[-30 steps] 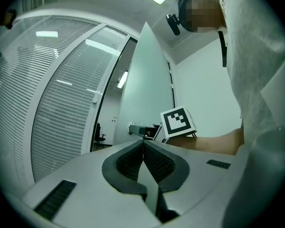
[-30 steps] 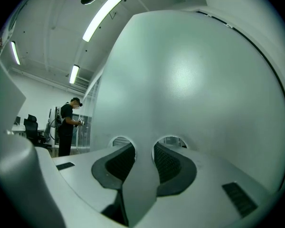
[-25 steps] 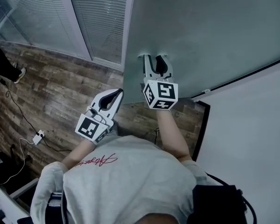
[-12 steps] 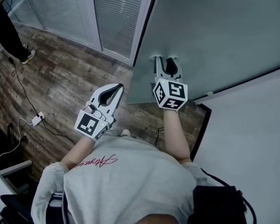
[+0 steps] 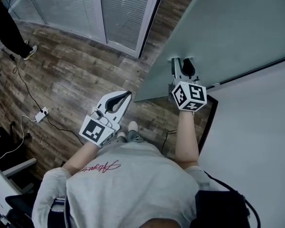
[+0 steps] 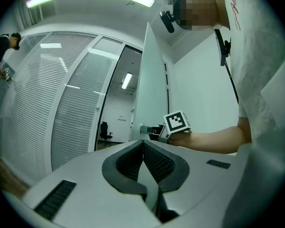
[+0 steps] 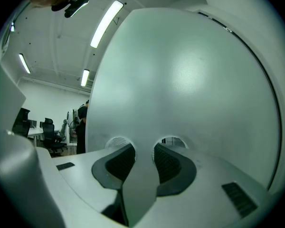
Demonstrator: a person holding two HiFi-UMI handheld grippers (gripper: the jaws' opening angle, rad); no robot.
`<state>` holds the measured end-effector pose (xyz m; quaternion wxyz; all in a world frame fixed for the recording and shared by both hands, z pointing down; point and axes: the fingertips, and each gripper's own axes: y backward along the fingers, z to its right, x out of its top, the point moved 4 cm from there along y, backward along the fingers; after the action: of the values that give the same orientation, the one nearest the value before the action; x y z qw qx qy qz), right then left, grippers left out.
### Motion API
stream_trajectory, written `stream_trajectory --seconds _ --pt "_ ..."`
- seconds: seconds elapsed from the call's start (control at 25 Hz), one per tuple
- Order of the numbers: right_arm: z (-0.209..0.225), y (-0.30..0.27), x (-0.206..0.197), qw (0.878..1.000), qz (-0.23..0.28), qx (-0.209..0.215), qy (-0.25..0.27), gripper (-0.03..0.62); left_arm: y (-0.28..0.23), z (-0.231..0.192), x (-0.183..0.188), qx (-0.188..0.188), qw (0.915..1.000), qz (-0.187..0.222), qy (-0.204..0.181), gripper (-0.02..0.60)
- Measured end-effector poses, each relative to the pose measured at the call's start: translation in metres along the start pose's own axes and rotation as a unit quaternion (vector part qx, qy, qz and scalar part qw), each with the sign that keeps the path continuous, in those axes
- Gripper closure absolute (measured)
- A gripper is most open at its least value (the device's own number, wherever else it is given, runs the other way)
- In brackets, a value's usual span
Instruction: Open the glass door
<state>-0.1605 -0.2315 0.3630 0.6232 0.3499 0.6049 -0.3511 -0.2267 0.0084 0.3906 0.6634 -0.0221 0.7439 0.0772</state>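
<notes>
The frosted glass door (image 5: 237,27) stands partly swung out from its dark frame (image 5: 210,122). My right gripper (image 5: 183,66) points level at the door and is shut on its upright door handle (image 7: 141,175), which fills the gap between the two pads; two round mounts show behind them. In the left gripper view the door (image 6: 149,80) appears edge-on, with the right gripper (image 6: 149,128) at the handle. My left gripper (image 5: 123,95) hangs over the floor to the left of the door's free edge, shut with its tips (image 6: 143,144) touching and nothing between them.
A glass wall with blinds (image 5: 66,8) runs across the far left. On the wooden floor (image 5: 71,75) lie a cable and a white adapter (image 5: 42,112). A person's legs (image 5: 9,27) stand at top left. A white wall (image 5: 256,127) is on the right.
The door has swung further: its free edge and the right gripper on the handle shifted right, uncovering more floor and the doorway. The left gripper moved along with it, staying shut.
</notes>
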Motion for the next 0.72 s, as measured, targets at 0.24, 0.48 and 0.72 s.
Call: stream_trajectory --seconds 0.24,0.48,0.72 --pt "-0.001 0.023 -0.002 1.0 -0.004 0.027 -0.001 0.462 0.006 0.021 -0.013 -0.032 0.9992 0.02 0.008 0.565" --pt "0.0 0.055 -0.003 1.0 -0.006 0.021 0.0 0.461 0.004 0.048 -0.017 -0.065 0.9977 0.009 0.016 0.565" --pt "-0.006 0.098 0.0 1.0 0.001 0.031 0.0 0.461 0.012 0.089 -0.013 -0.075 0.997 0.019 0.003 0.565"
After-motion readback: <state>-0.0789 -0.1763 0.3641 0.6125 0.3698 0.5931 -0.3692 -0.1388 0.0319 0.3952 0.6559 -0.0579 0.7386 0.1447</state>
